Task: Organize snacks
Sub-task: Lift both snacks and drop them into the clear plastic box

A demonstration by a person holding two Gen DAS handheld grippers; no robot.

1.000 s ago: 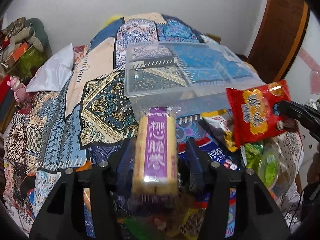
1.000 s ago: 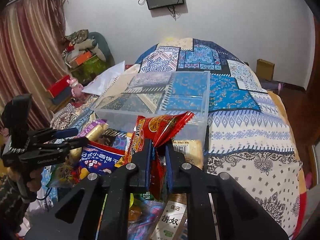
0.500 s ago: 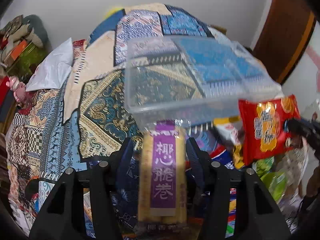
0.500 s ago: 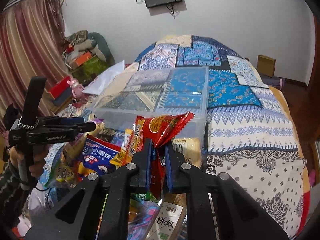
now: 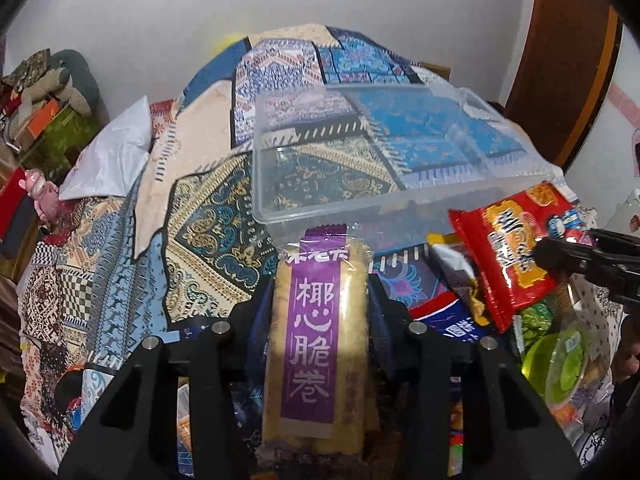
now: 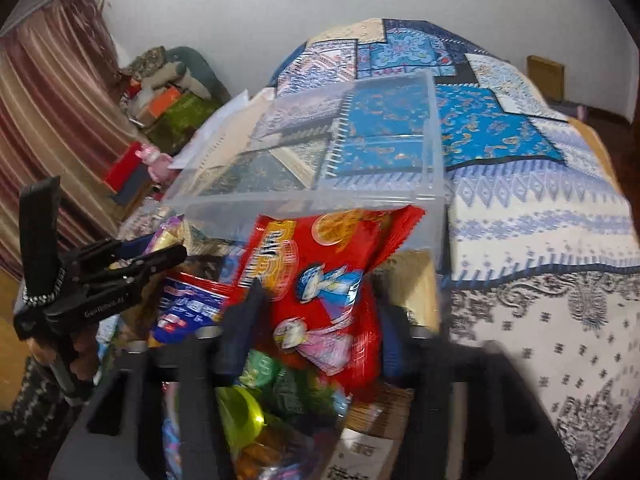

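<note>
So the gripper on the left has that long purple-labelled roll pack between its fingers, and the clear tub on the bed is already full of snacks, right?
Not quite. The left wrist view shows the left gripper around the purple-labelled roll pack, but the clear tub is empty; only the bedspread shows through it.

The roll pack (image 5: 318, 344) is yellow with a purple stripe and white letters. The chip bag (image 6: 320, 280) is red with yellow swirls and cartoon kids in blue and pink. The box (image 5: 360, 200) is clear. The bed cover (image 5: 200, 216) is patchwork — blue, cream and gold.
</note>
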